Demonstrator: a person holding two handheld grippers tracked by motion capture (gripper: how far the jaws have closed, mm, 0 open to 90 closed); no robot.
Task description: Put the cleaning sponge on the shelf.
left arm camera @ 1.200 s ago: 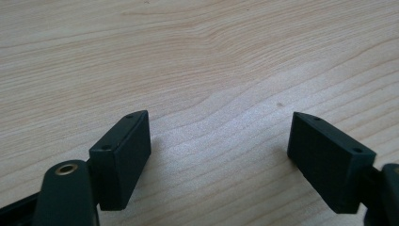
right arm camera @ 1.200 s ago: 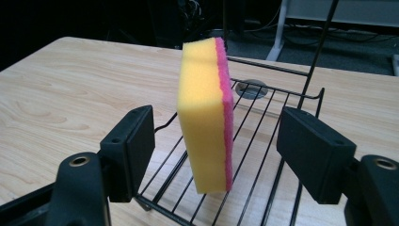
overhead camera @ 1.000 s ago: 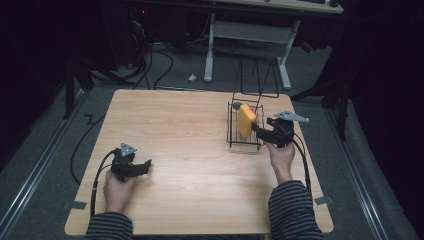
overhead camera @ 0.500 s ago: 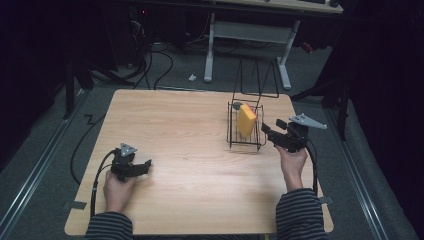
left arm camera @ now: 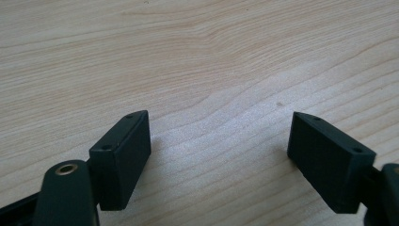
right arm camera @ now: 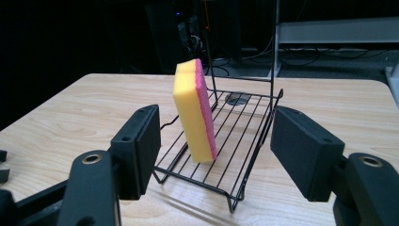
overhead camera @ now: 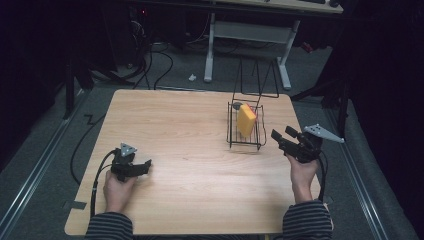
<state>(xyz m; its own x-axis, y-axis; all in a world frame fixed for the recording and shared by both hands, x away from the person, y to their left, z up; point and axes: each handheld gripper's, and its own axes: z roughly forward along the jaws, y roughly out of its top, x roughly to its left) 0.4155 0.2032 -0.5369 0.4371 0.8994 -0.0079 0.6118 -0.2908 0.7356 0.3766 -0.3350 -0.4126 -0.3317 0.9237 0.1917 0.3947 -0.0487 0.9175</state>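
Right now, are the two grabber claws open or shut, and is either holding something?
Left gripper: open, holding nothing, over the bare wooden table.
Right gripper: open, holding nothing, its jaws just closing a little.

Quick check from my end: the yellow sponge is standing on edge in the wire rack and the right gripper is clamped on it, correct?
Not quite. The yellow sponge does stand on edge in the wire rack, but the right gripper is not clamped on it. Its jaws have just been closing partway, yet the right gripper view shows them apart and short of the sponge, nothing between them. The high view shows that gripper beside the rack.
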